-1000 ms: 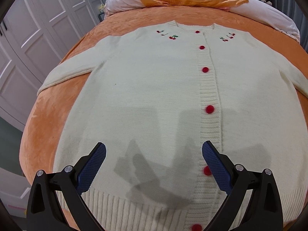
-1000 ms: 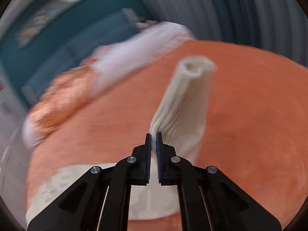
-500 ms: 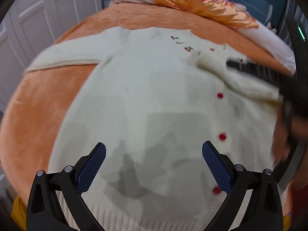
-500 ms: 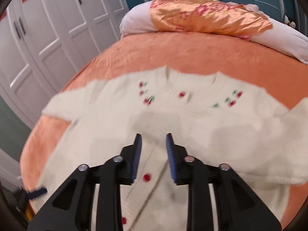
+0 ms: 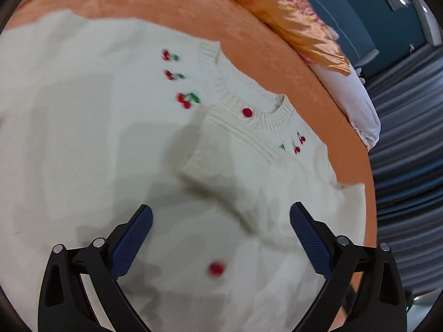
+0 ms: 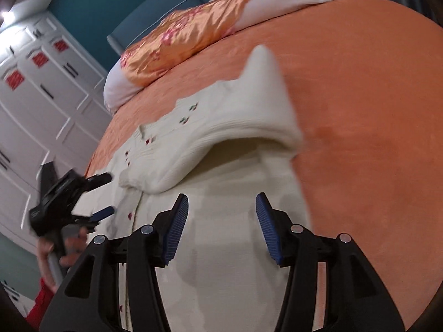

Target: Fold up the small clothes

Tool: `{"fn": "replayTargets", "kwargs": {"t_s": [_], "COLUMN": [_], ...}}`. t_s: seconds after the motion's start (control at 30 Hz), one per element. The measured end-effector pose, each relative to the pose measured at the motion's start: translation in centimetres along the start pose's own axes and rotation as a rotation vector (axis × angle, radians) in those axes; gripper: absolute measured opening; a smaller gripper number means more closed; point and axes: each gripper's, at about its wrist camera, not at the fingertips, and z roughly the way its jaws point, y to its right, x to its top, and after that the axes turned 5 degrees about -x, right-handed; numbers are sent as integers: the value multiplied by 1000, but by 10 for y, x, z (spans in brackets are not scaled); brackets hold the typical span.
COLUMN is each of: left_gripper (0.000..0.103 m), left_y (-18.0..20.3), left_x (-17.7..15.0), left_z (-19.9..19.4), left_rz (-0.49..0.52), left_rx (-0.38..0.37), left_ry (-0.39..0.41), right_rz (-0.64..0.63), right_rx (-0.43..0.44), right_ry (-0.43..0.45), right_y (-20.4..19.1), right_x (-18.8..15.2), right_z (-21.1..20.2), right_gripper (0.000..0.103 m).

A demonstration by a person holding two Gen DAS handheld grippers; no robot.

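A cream knit cardigan with red buttons and cherry embroidery lies flat on the orange bed. One sleeve is folded across its chest, with the cuff end below the collar button. My left gripper hovers over the button band below that cuff. Its jaws are wide and closing a little, with nothing between them. In the right wrist view the folded sleeve arches over the body. My right gripper sits just short of it. Those jaws are opening and hold nothing. The left gripper shows at the left.
An orange satin pillow and a white pillow lie at the head of the bed. White wardrobe doors stand beyond the left side. Blue-grey curtains hang to the right. A person's hand holds the left gripper's handle.
My right gripper carried the sleeve cuff over the chest, let it go and opened. My left gripper swung from the hem up toward the collar and tilted.
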Motion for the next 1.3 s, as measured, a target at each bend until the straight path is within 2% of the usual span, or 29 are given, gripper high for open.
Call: {"fn": "replayTargets", "kwargs": {"t_s": [0.03,0.07,0.1,0.13,0.17,0.23,0.37,0.4,0.47,0.63,0.67,0.7,0.73,0.8,0.83,0.9,0.93,1.0,1.03,1.1,1.17,1.2,1.23,1.3], "left_gripper": [74,50,33,8,8,8,8,8,8,8,8,8,8,8,8,8,9,10,10,11,11,11,11,11], "left_y": [1,4,7,10,12,18,26,22,3,-50,-56,-59,-61,-63,-63,-65,-68,-71,-70,-71,-72,-72,-73,-72], "left_x": [2,7,11,16,20,31,52,56,59,49,44,41,40,37,37,36,35,32,29,25,24,24,23,23], "left_z": [4,7,9,8,5,-12,-80,-88,-91,-51,-47,-42,-41,-42,-42,-39,-35,-33,-33,-33,-33,-32,-32,-31], "left_rz": [-5,-3,1,9,18,62,171,179,174,98,94,88,84,82,85,98,100,104,117,135,145,146,144,140], "left_rx": [5,11,0,-20,-36,-47,-1,15,68,159,175,184,186,180,179,193,203,206,206,214,219,221,221,223], "left_ry": [2,7,1,-9,-6,51,248,267,271,176,171,173,182,194,196,193,186,195,210,221,231,233,235,235], "right_rz": [7,14,20,35,47,80,132,140,153,196,199,198,194,191,182,147,150,213,246,277,213,190,173,160], "right_rx": [7,18,29,46,61,92,178,190,197,181,166,147,130,139,153,118,106,43,38,81,91,102,126,168], "right_ry": [5,9,10,8,6,1,0,-1,-9,-39,-38,-33,-30,7,85,178,196,136,101,41,36,34,30,-4], "right_y": [2,4,2,3,7,8,4,2,0,-1,-2,-2,-2,-1,-2,-2,2,28,37,46,35,29,21,13], "right_x": [1,4,6,10,11,18,27,28,31,37,39,40,41,45,50,57,58,59,57,47,36,31,25,21], "right_z": [-1,0,3,7,9,17,24,28,37,65,69,71,72,64,48,26,22,33,38,37,27,23,21,30], "right_gripper": [50,50,50,50,50,50,50,51,51,50,46,31,0,0,0,0,0,0,0,3,20,38,46,47]}}
